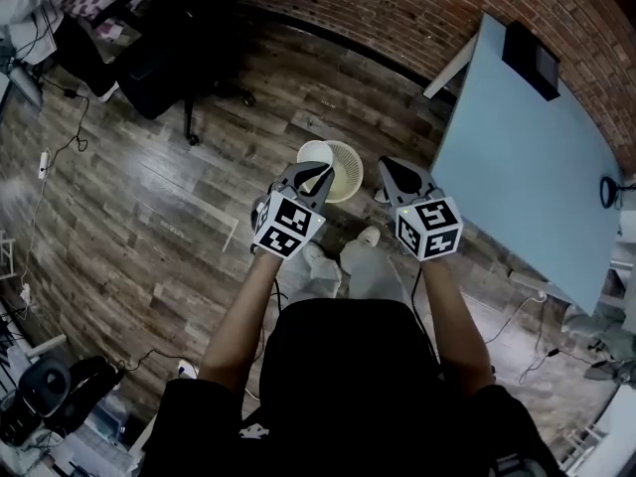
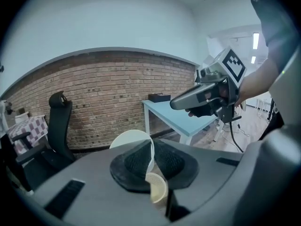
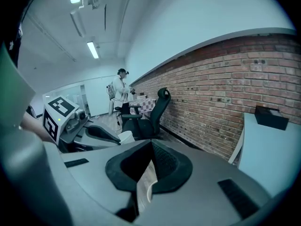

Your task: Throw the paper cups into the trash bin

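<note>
One paper cup (image 1: pixel 314 154) in play, clamped in the left gripper (image 1: pixel 318 175). In the left gripper view both jaws are closed on the cup's (image 2: pixel 129 139) thin wall at the rim, with the pale round body sticking out to the left of the pads. Can't tell if anything is inside the cup.

Trash bin (image 1: pixel 356 182): white mesh basket standing on the wood floor (image 1: pixel 149 197), just ahead of the person's feet. From the head view the cup overlaps the bin's left rim, held up in the air, not inside it. The left gripper view shows the bin's (image 2: pixel 157 188) mesh wall below the jaws. Bin contents can't be made out; the interior just reads pale.

Right gripper (image 1: pixel 391 170): jaws together at the tips with nothing between them. It's held level with the left one, just to the right of the bin. It also shows in the left gripper view (image 2: pixel 181 102), near and apart from the cup. The right gripper view catches the left gripper (image 3: pixel 110 136) with the cup (image 3: pixel 126 136) at its tip.

Surroundings:
- light blue worktop (image 1: pixel 527 167) to the right, with a black box (image 1: pixel 530 56) at its far end
- brick wall (image 1: pixel 417 8) behind
- black office chair (image 1: pixel 169 58) at upper left
</note>
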`<state>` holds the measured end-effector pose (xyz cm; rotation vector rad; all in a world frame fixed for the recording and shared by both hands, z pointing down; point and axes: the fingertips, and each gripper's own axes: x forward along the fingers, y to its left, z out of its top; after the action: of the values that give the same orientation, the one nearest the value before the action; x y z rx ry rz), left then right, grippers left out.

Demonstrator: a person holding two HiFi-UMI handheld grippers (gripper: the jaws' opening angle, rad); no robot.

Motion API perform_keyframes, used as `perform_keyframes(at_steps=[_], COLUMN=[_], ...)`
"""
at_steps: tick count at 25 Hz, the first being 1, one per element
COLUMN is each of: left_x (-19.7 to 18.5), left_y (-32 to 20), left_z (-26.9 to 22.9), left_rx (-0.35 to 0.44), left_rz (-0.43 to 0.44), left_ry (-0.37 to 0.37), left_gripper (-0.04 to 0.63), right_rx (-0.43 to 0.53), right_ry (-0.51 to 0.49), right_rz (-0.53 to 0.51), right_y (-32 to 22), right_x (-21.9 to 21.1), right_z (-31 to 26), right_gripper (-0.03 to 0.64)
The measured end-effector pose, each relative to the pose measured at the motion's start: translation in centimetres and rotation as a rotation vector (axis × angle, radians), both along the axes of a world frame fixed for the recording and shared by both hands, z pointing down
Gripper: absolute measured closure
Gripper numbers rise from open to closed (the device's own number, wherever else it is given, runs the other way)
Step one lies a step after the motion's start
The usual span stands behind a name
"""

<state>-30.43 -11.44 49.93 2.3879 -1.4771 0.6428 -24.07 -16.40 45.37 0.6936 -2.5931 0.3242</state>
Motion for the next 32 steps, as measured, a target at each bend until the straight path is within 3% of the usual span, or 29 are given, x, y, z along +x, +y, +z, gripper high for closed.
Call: perform_keyframes(at_steps=[8,14,22,32], left_x=[-2.2,-2.2,-0.7,0.3], left_y=[-1.1,-2.7,-4.6,-6.0], left_z=[1.7,5.0,13.4,22.9], left_rx=[-0.028,-0.098,-0.232,-0.334], left_rz=[-0.065,-0.077,-0.043,-0.016], left_ry=[0.039,0.053,0.082,0.105], left_gripper=[0.569,0.569,0.568,0.568], right_rx=[-0.063,-0.122,-0.247,-0.308], right_ry=[0.014,0.021,0.062,0.136], right_rz=[-0.047,-0.032,0.030,-0.033], right_y=[-1.1,-3.8,-6.1,-6.6], right_x=[-2.8,-3.2,-2.7,-4.1], right_z=[3.2,6.9,17.0,27.7], right_gripper=[0.612,0.612,0.612,0.612])
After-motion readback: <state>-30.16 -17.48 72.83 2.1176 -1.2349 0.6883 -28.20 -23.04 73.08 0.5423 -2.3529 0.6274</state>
